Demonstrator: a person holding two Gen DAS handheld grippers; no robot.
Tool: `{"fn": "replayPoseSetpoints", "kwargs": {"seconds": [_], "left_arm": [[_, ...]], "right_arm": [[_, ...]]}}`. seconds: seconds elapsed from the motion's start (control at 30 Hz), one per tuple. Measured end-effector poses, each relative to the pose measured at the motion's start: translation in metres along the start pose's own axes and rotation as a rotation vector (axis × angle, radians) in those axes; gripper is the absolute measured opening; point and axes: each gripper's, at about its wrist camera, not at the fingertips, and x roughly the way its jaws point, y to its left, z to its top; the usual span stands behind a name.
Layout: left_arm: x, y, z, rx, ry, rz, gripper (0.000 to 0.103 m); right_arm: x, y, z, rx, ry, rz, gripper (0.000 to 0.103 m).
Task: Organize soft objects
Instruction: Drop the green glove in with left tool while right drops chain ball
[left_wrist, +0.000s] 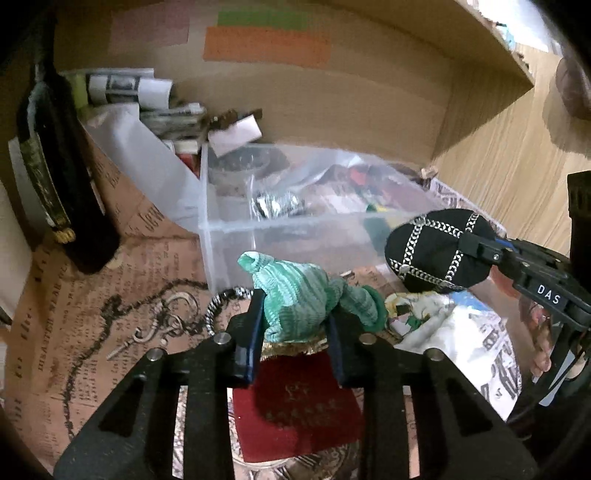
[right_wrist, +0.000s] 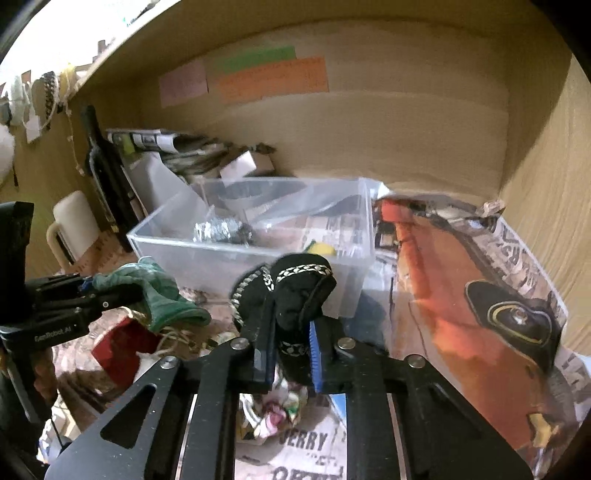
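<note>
Shelf; green cloth (left_wrist: 299, 295) between left gripper (left_wrist: 295, 332) fingers

Our left claw (left_wrist: 295, 332) pinches a green knitted cloth (left_wrist: 295, 295) between its blue pads. Just beyond it stands a clear plastic bin (left_wrist: 229, 229). To its right, our right claw (left_wrist: 476, 243) grips a black chain-trimmed pouch (left_wrist: 432, 251). A red booklet (left_wrist: 295, 406) lies beneath us.

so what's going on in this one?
Both grippers are loaded. The left gripper is shut on a green knit cloth, the right gripper on a black pouch with silver chain trim. Both are held up in front of a clear bin inside a wooden cabinet; neither item is in the bin yet.
</note>
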Motion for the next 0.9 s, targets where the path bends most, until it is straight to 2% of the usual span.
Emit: {"fn": "replayPoseSetpoints", "kwargs": {"seconds": [0.33, 0.53, 0.7, 0.9], "left_arm": [[-0.034, -0.003, 0.027, 0.006, -0.122, 0.002, 0.028], [-0.046, -0.005, 0.046, 0.023, -0.195, 0.018, 0.028], [-0.041, -0.003, 0.063, 0.019, -0.214, 0.037, 0.028], [-0.02, 0.003, 0.082, 0.015, -0.201, 0.079, 0.028]], "right_arm": [[-0.036, 0.011, 0.029, -0.045, -0.134, 0.012, 0.013], [-0.045, 0.016, 0.049, -0.066, -0.204, 0.013, 0.013], [-0.041, 0.021, 0.066, -0.07, -0.246, 0.007, 0.013], [-0.016, 0.025, 0.082, -0.083, -0.236, 0.0, 0.013]]}}
